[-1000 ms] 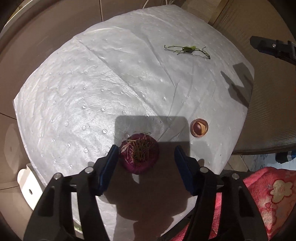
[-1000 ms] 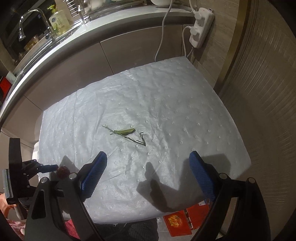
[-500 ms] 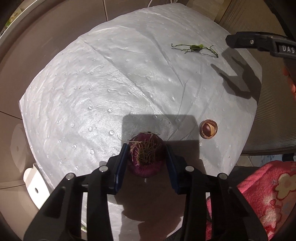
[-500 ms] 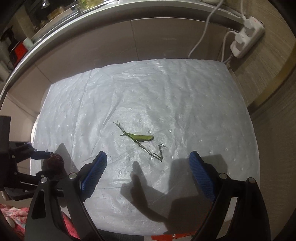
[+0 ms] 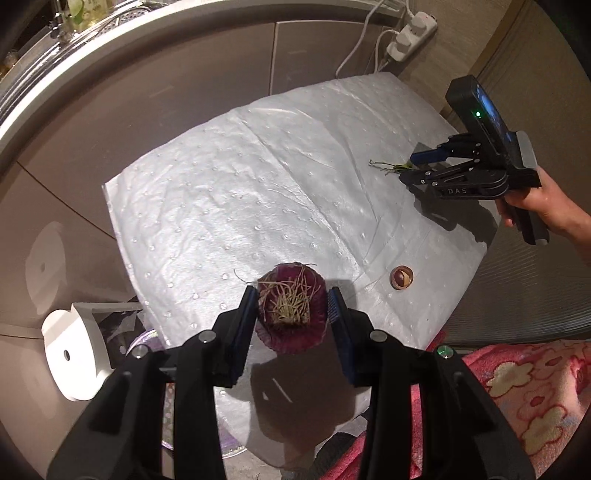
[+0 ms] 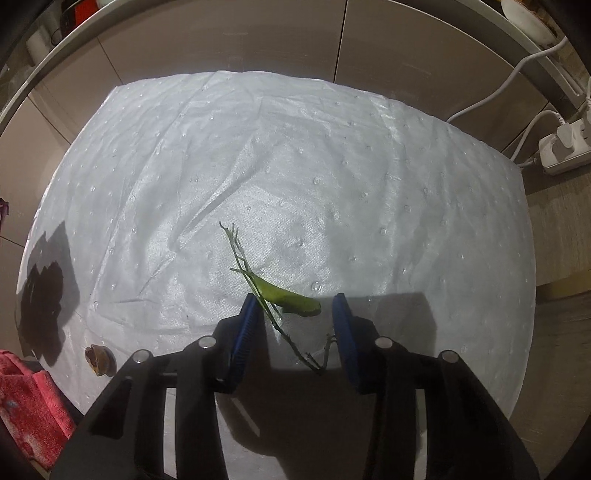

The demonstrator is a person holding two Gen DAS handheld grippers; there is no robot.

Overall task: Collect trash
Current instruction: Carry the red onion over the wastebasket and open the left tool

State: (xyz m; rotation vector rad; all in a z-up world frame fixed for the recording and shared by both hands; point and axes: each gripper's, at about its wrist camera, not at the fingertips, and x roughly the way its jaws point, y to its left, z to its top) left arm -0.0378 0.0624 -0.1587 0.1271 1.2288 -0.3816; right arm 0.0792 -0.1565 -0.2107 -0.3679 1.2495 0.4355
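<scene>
My left gripper is shut on a purple onion end with dry roots and holds it above the white padded mat. A small brown round scrap lies on the mat to its right; it also shows in the right wrist view. My right gripper is low over the mat, its jaws partly closed on either side of a green leaf with thin stems. The pads are apart from the leaf. In the left wrist view the right gripper sits over the stems.
A white bin with a dark liner stands left of the mat. A pink flowered cloth lies at the lower right. Cabinet fronts and a power strip with cables are behind the mat.
My left gripper closed on the onion end and lifted it off the mat. My right gripper came down over the green leaf and narrowed its jaws around it.
</scene>
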